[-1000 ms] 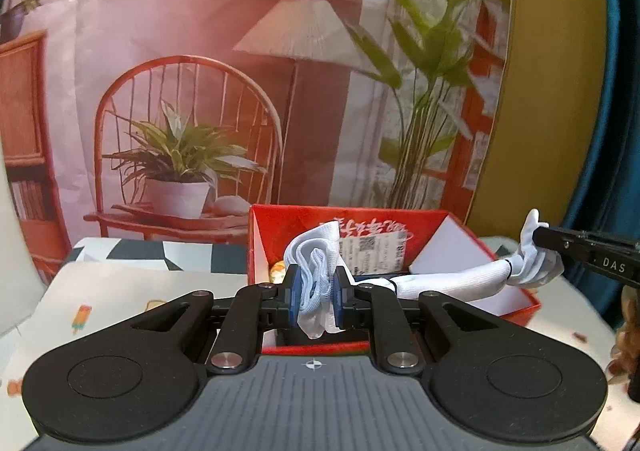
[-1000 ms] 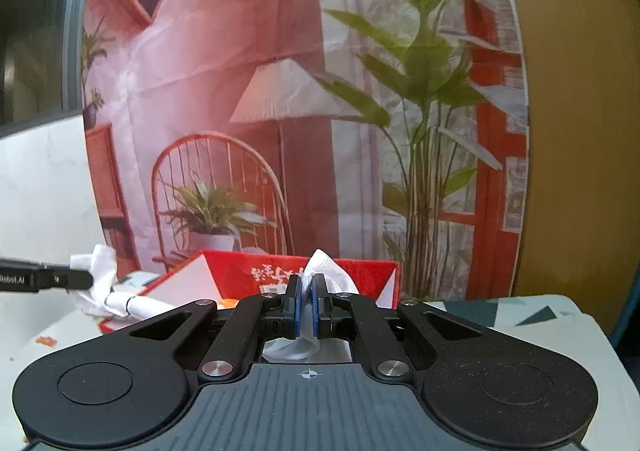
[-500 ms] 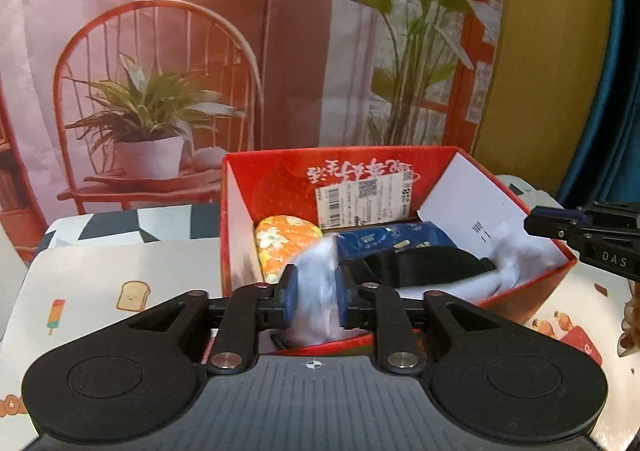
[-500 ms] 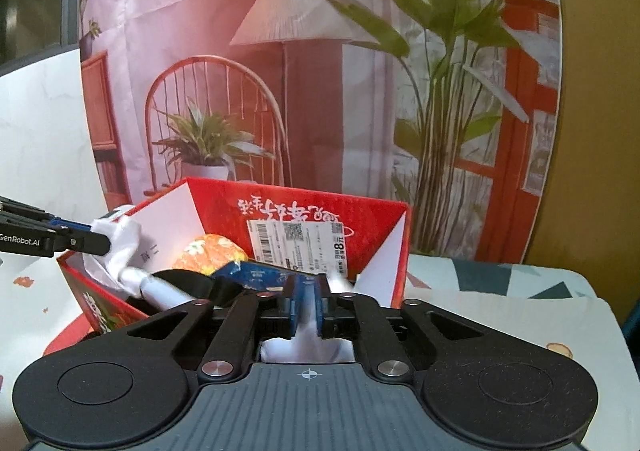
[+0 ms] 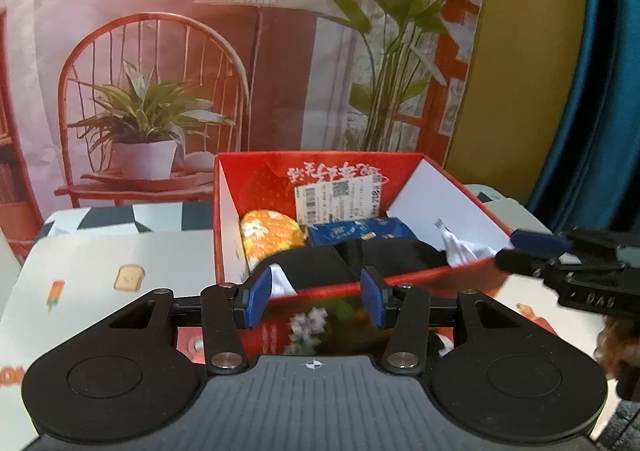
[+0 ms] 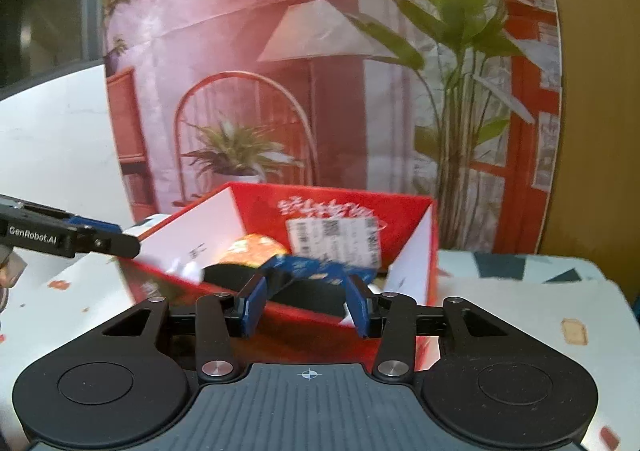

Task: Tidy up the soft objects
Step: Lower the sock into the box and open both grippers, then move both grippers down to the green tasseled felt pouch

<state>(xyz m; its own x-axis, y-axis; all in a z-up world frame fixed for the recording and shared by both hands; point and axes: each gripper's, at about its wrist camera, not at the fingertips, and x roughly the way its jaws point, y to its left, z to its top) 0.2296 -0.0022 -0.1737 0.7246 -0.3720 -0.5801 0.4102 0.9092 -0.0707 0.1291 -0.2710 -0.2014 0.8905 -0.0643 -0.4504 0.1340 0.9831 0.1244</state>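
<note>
Released a second ago, the white sock [image 5: 466, 251] now lies in the red box [image 5: 448, 275], draped over black fabric [image 5: 316, 265]. Left hand-held gripper [image 5: 316, 299] tilts down at the box's near wall, jaws opening, nothing between them. Right hand-held gripper [image 6: 306, 305] likewise opening, empty. Sock's middle is hidden; box contents look blurred.

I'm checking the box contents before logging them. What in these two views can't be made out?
- White garment, left wrist view: only two ends show; black cloth covers its middle.
- Box label, right wrist view: print blurred; too small in the other view.
- Red box floor: hidden by contents in both views.
- Blue packet: wording unreadable, partly behind the opening right gripper jaws.
</note>
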